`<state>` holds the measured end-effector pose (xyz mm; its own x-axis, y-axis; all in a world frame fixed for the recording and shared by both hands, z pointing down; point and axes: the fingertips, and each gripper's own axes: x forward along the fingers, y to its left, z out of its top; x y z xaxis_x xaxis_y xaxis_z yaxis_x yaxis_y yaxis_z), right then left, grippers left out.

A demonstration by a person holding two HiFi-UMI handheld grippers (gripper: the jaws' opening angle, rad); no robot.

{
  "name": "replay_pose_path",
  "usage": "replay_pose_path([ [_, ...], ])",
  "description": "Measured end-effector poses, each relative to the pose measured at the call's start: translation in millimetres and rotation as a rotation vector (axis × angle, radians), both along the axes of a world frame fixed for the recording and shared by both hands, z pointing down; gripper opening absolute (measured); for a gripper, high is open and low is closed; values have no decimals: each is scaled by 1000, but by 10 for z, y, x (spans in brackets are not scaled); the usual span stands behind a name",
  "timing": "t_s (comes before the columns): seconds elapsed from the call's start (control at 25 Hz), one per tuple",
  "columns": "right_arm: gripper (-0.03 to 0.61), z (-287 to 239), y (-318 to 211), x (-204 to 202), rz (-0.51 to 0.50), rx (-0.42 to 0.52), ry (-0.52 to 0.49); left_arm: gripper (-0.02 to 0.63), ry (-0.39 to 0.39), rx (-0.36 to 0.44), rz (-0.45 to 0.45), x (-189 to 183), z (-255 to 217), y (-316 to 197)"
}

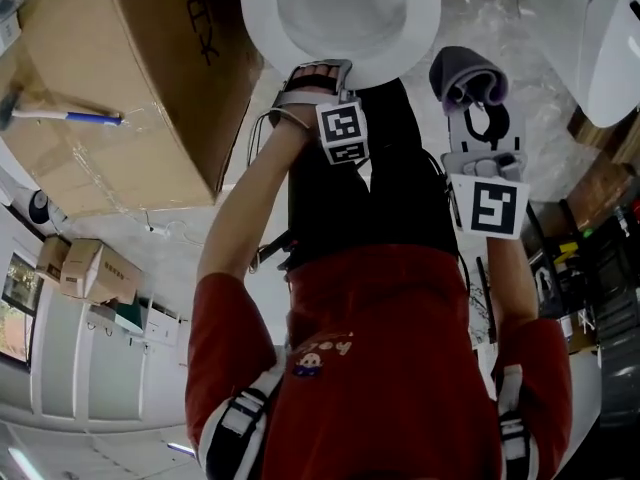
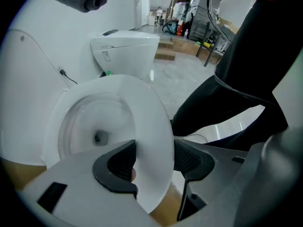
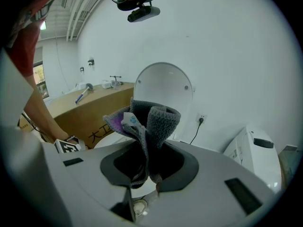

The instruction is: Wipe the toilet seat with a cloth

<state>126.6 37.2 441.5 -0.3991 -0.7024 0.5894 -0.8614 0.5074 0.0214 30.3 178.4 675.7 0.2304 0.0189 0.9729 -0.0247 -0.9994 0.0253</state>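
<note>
The wiping itself does not look begun; this reads as the set-up just ahead of it. The left gripper (image 1: 318, 73) points steeply down at the near edge of the white oval plastic toilet seat (image 1: 425, 28), and its own view shows the claw wide apart astride that rim (image 2: 147, 108) — one dark ribbed pad inside the ring, one outside, the outer one clearly off the plastic. Whether it means to steady the seat or lift it I cannot tell. The right gripper (image 3: 147, 169) is clamped on a bunched grey knitted cloth with a purple inner face (image 3: 151, 122), which sits in the air just right of the bowl (image 1: 465, 76), not touching the seat. The white rounded lid (image 3: 163, 86) stands raised at the far side. Next, the cloth has to come left and down onto the ring, pressed flat enough to drag round it — with the left claw kept out of its path.
</note>
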Motion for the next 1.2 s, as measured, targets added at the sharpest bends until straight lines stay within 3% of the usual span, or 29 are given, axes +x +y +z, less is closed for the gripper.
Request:
replay_pose_path([
  [0.56,82,643,2,-47,-26,-37,3,267,-42,23,21,-1,729,1],
  [0.92,83,743,-197,-110,-11,-36,-3,272,-37,23,23,-13,817,-8],
  [1.2,83,990,-421,-111,15,-95,-6,265,48,33,-97,-23,669,-26],
])
